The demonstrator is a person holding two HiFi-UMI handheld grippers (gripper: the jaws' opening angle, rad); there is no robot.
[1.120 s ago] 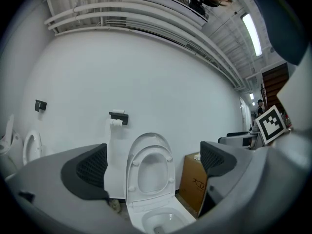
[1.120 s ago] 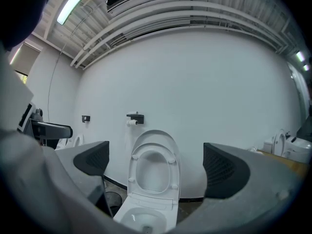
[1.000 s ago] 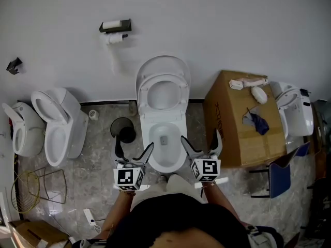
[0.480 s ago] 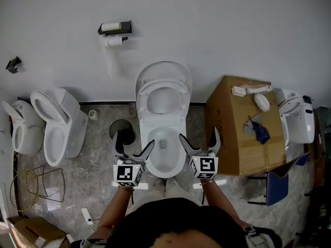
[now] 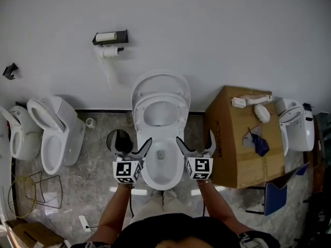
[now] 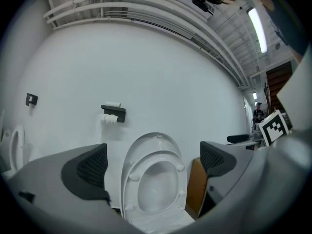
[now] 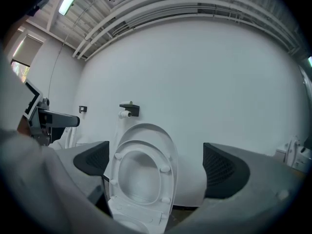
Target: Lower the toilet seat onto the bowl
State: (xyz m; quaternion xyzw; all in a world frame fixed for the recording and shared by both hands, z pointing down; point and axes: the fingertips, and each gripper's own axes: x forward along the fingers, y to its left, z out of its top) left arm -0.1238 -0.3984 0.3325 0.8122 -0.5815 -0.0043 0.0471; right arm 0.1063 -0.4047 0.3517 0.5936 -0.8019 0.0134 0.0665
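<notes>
With your left hand-held gripper (image 5: 131, 143) and right hand-held gripper (image 5: 195, 138) both spread and empty over the bowl (image 5: 163, 186), the toilet seat (image 5: 183, 107) stands upright against its lid, untouched, so the entire lowering is not yet begun.

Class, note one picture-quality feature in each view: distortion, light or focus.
Head view: fisheye bows the wall; light is even on the seat. Left gripper view: dark round border, lamp glares. Right gripper view: pipes curve, lower foreground blurred.
</notes>
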